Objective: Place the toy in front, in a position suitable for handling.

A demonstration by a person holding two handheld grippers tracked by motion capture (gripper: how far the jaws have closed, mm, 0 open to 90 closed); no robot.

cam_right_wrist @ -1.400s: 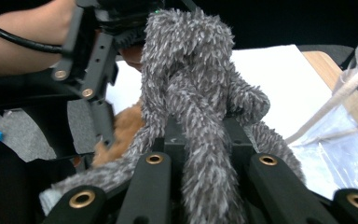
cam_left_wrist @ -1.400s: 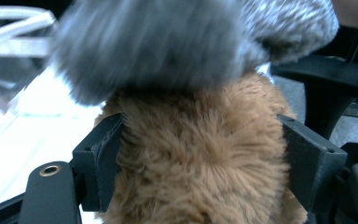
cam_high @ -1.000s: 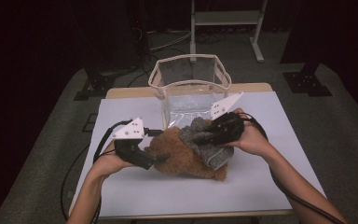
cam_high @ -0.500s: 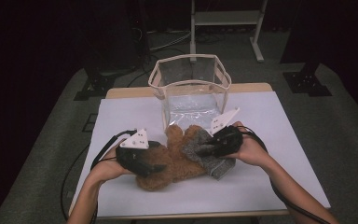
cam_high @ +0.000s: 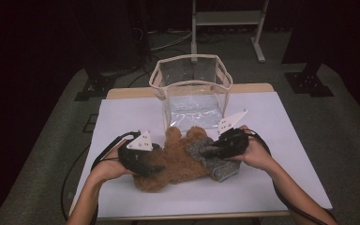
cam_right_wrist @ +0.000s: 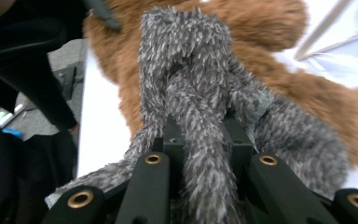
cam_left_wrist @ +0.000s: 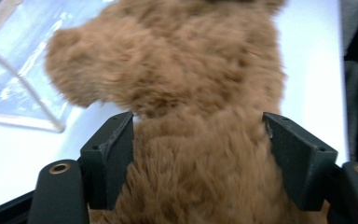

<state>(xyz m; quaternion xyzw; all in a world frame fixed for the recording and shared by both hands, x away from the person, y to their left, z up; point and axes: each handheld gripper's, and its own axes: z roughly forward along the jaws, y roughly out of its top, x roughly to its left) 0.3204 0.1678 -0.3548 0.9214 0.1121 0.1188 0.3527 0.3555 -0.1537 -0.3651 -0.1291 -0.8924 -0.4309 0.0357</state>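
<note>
1. Left gripper (cam_high: 158, 168): jaws wide around the brown plush toy (cam_high: 176, 161), just closing in, fur pressed against both pads.
2. Toy lies mid-table, near the clear bag (cam_high: 192, 93).
3. Right gripper (cam_high: 205, 152) clamps the grey furry cloth (cam_high: 220, 168) tight.

A clear plastic bag (cam_high: 192, 93) with a cream rim stands open on the white bench (cam_high: 281, 140); a metal stand (cam_high: 227, 18) rises on the floor behind

Brown plush bear (cam_high: 180, 161) flat on white table, grey fuzzy garment (cam_high: 211, 157) over one end.
</note>
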